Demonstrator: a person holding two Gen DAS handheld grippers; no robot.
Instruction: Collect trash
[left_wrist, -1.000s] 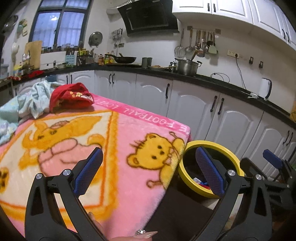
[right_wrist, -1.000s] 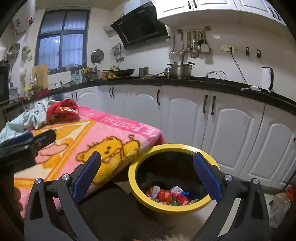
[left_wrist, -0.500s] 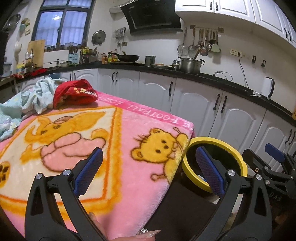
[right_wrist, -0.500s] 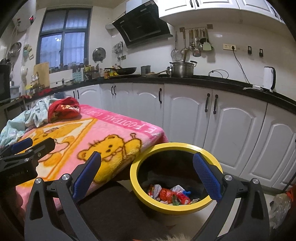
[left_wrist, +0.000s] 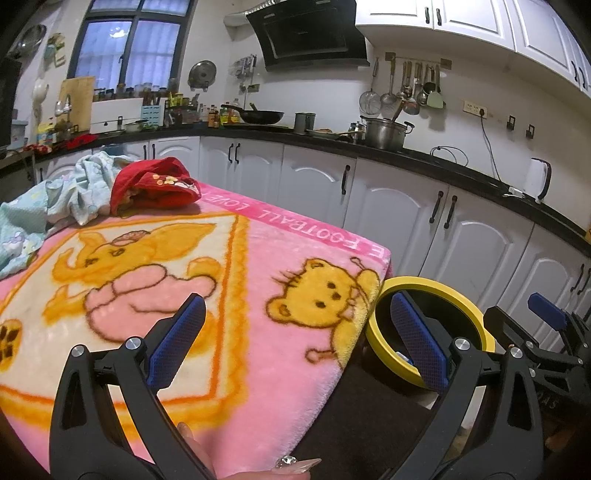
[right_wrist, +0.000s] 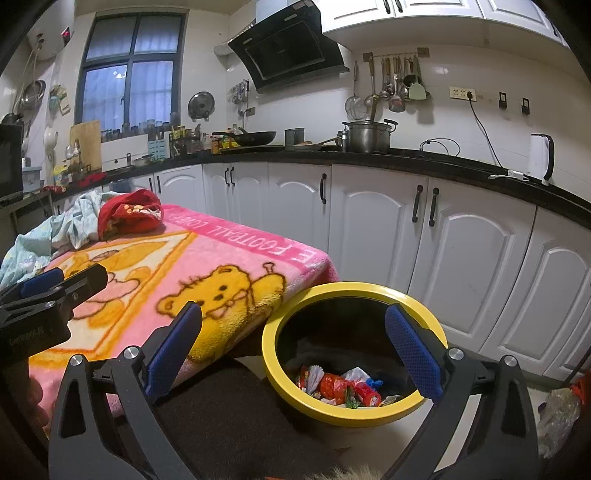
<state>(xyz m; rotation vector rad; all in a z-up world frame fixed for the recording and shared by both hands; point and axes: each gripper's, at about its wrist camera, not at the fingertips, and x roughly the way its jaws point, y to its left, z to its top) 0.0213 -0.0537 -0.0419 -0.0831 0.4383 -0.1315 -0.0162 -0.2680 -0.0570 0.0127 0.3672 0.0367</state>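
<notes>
Two grippers, both spread wide with nothing between the blue pads. Left gripper (left_wrist: 295, 339) hovers over the pink cartoon blanket (left_wrist: 229, 280); right gripper (right_wrist: 291, 347) hangs above the yellow-rimmed trash bin (right_wrist: 351, 290), which stands on the floor just beside the blanket's corner. One bin is present. Inside it, the right wrist view shows a small heap of crumpled wrappers (right_wrist: 343, 386), mostly red with some white and blue; individual pieces overlap too much for a firm count, though several are visible. On the blanket lie one red garment (left_wrist: 155, 186) and one pale blue printed cloth (left_wrist: 51, 206), touching each other at the far edge; no loose trash shows on the blanket surface in either view. One clear bag-like object (right_wrist: 557, 413) sits on the floor at the right edge, its contents unclear.

Judged step: between deposits, or at the end of collecting, since the trash seen already rests in the bin. A next move would call for finding any remaining litter, then closing one gripper on it and carrying it over the bin's rim.
</notes>
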